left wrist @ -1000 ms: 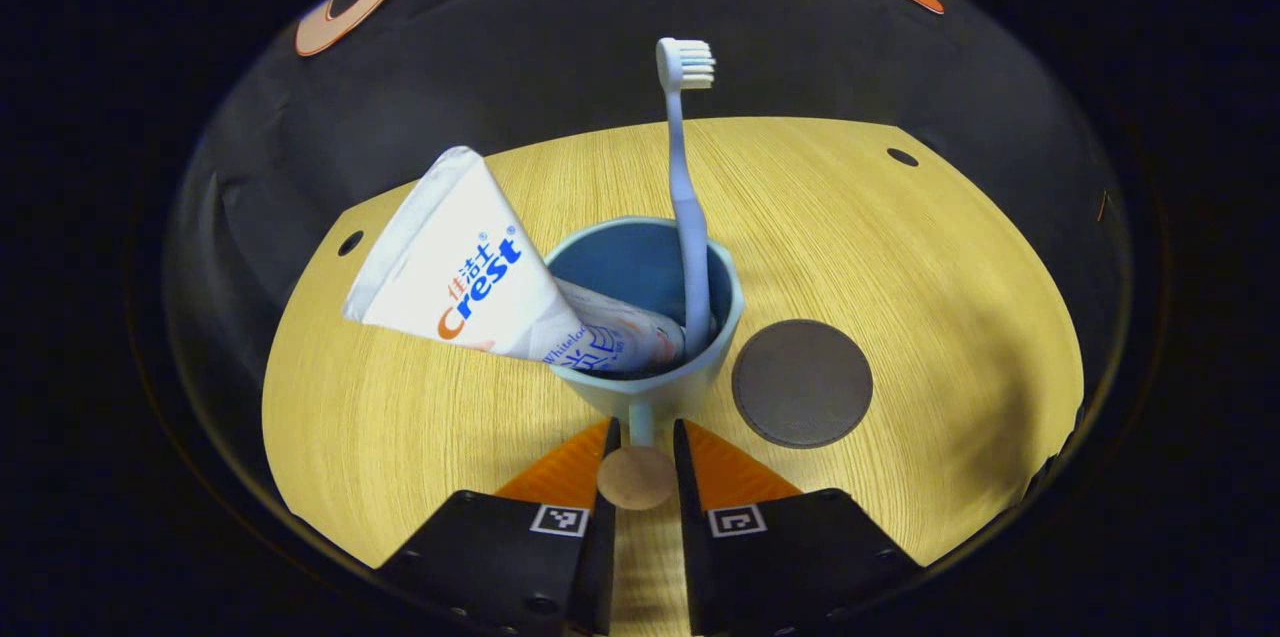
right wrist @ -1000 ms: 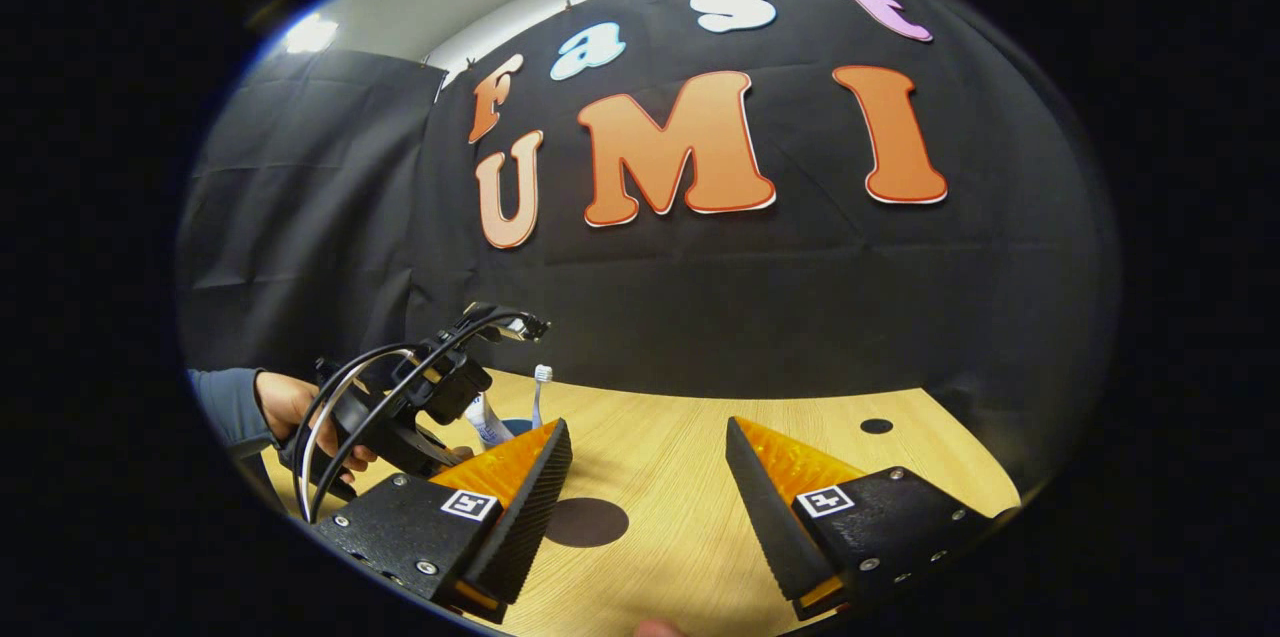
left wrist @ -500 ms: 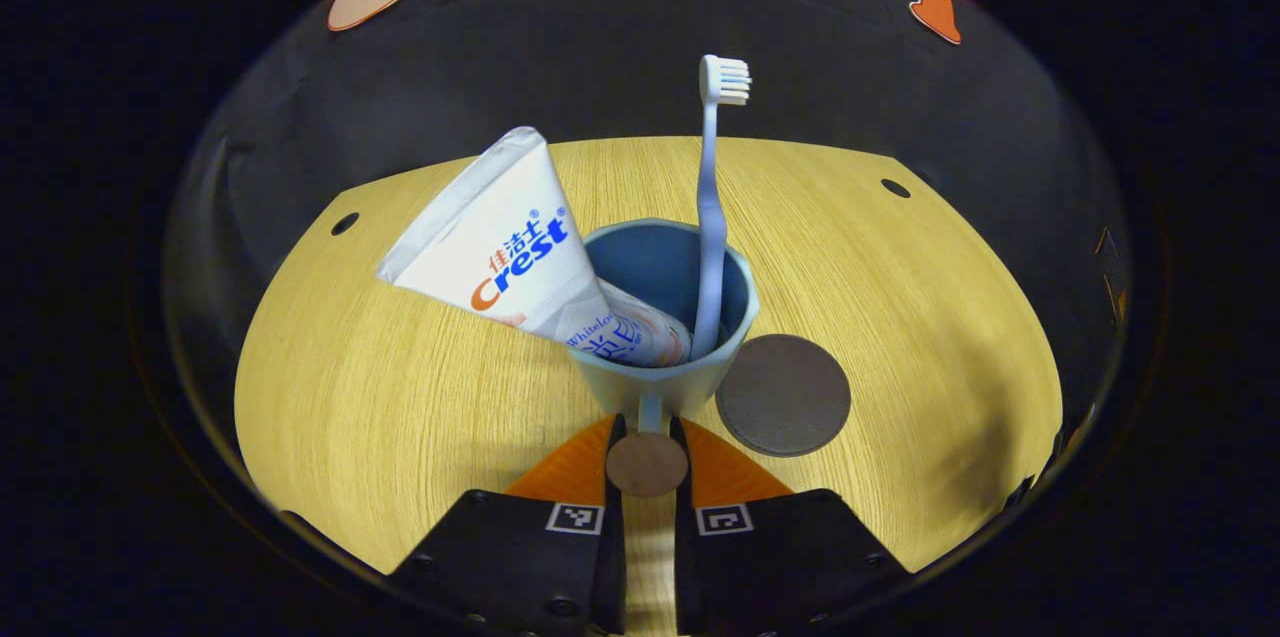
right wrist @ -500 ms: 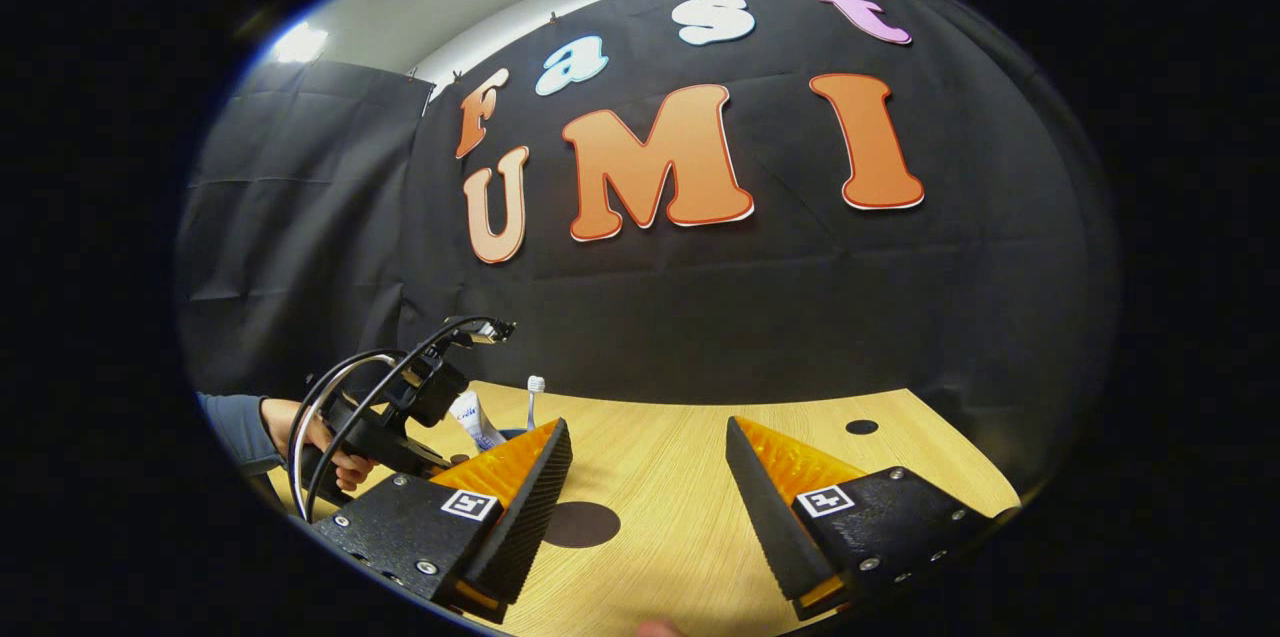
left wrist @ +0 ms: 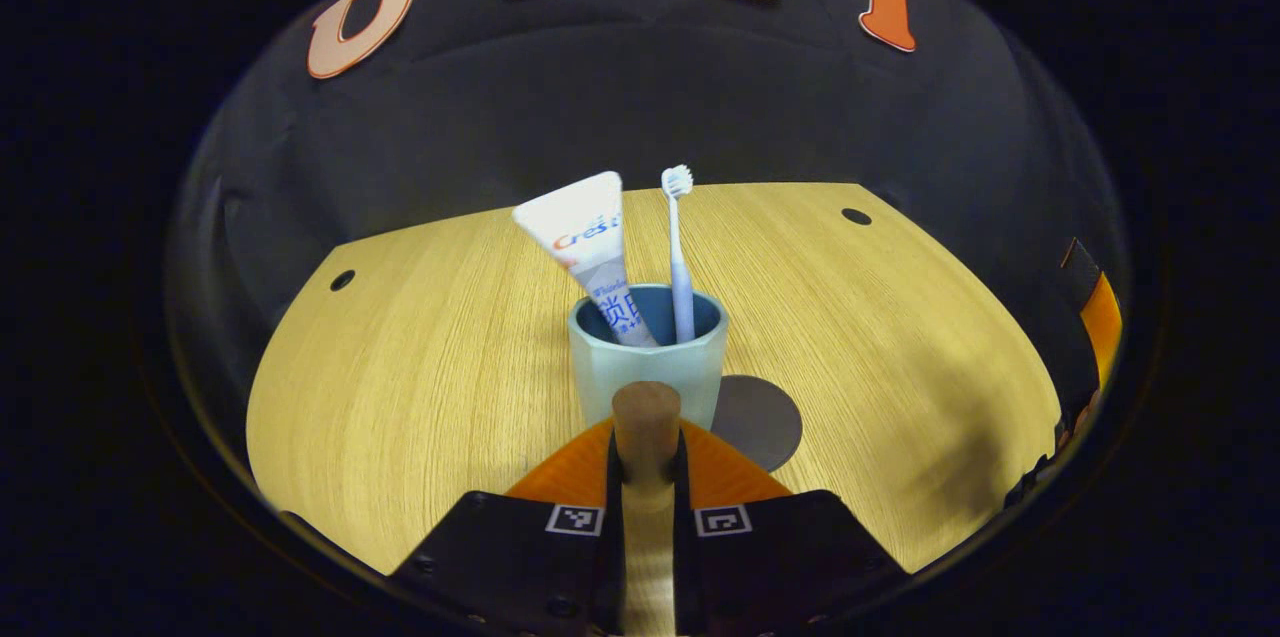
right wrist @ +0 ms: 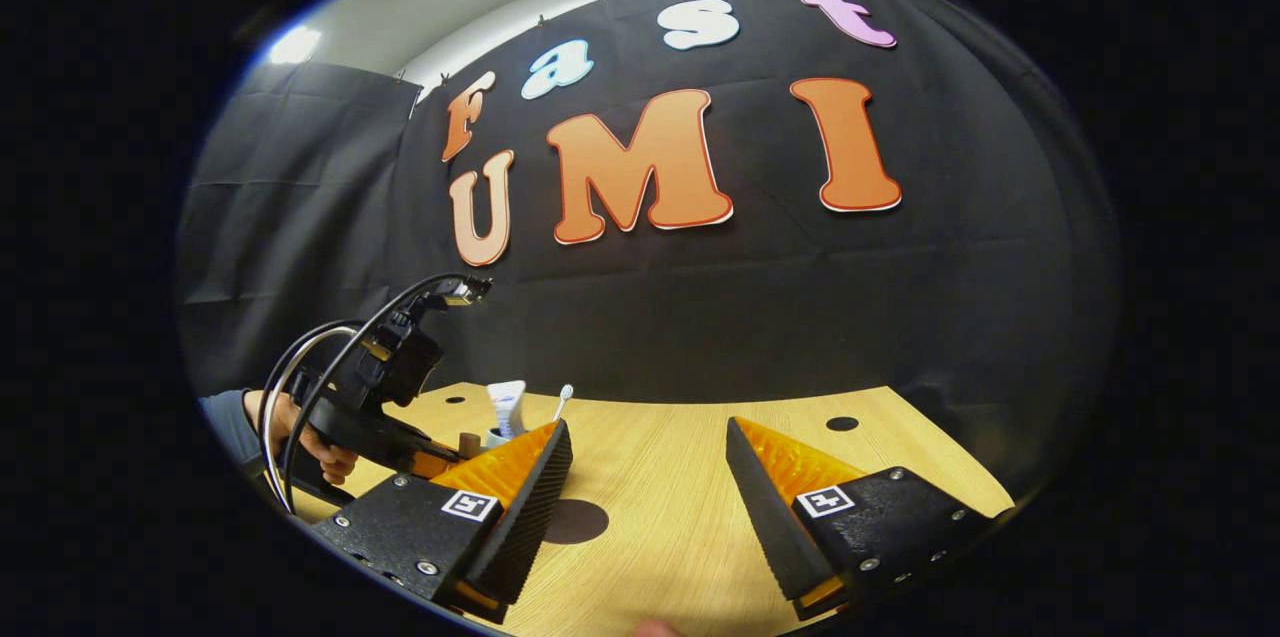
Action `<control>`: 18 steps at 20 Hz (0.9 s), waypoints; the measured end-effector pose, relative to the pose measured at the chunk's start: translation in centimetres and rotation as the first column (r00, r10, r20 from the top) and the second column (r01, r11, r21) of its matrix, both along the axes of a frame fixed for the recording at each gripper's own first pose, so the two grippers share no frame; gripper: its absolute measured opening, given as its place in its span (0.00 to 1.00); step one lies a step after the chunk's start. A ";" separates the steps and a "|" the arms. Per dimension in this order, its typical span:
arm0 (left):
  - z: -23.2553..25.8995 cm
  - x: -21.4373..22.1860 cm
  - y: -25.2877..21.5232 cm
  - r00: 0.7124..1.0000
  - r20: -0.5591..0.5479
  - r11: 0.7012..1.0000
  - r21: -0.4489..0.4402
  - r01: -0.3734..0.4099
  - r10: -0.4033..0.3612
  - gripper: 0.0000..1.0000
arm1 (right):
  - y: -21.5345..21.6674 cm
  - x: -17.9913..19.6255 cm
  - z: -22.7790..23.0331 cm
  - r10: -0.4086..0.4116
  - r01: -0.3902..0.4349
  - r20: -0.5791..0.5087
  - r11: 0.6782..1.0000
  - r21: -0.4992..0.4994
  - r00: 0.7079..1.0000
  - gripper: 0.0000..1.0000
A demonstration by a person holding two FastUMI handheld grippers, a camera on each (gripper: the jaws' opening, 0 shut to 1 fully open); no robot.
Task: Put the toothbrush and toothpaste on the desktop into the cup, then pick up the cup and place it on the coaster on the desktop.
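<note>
Left gripper (left wrist: 646,452) pinches the cup's (left wrist: 646,369) handle (left wrist: 646,422); right gripper (right wrist: 648,462) is spread. Cup looks rigid, top-heavy with its tall contents.

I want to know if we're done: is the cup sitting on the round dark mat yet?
No, the cup stands on the bare desk, with the coaster beside it.

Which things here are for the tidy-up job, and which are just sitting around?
For the job:
- cup, held by its handle in the left gripper
- toothpaste, in the cup
- toothbrush, in the cup
- coaster, beside the cup

Not part of it:
- wooden desktop, bare apart from small holes
- right gripper, open and holding nothing
</note>
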State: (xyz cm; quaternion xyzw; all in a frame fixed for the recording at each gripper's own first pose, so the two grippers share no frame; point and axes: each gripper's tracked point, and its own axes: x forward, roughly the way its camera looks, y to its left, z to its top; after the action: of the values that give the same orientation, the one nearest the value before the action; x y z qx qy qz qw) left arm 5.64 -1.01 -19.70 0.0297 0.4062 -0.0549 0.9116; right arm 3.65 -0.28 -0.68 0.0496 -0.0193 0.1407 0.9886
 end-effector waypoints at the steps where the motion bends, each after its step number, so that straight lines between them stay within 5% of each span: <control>1: -0.4 0.1 -0.1 1.000 0.002 1.000 -0.005 -0.001 0.001 0.19 | -0.1 -0.2 -0.1 -0.001 0.001 0.001 1.000 0.004 1.000 0.93; 10: -2.2 0.7 -0.8 0.997 -0.079 1.000 -0.022 0.014 -0.016 0.19 | 0.6 -0.2 -1.3 0.008 -0.009 -0.027 1.000 -0.016 1.000 0.93; 14: -1.7 2.3 -1.9 0.987 -0.128 0.994 0.046 0.103 -0.097 0.24 | 0.8 -0.2 -1.6 0.012 -0.013 -0.040 1.000 -0.021 0.999 0.93; 16: -2.2 3.2 -2.6 0.976 -0.162 0.985 0.072 0.155 -0.142 0.38 | 0.8 -0.2 -1.6 0.009 -0.010 -0.039 1.000 -0.021 0.999 0.93; 18: -1.8 4.8 -3.3 0.963 -0.198 0.974 0.099 0.206 -0.184 0.33 | 0.6 -0.2 -1.8 0.006 -0.006 -0.040 1.000 -0.021 0.999 0.93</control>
State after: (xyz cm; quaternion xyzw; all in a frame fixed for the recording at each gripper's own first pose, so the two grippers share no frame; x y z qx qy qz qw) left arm 10.41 -4.33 -21.47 0.1181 0.4878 -0.1228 0.8562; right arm 3.45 0.36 -2.48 0.0423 0.0022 0.1429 0.9888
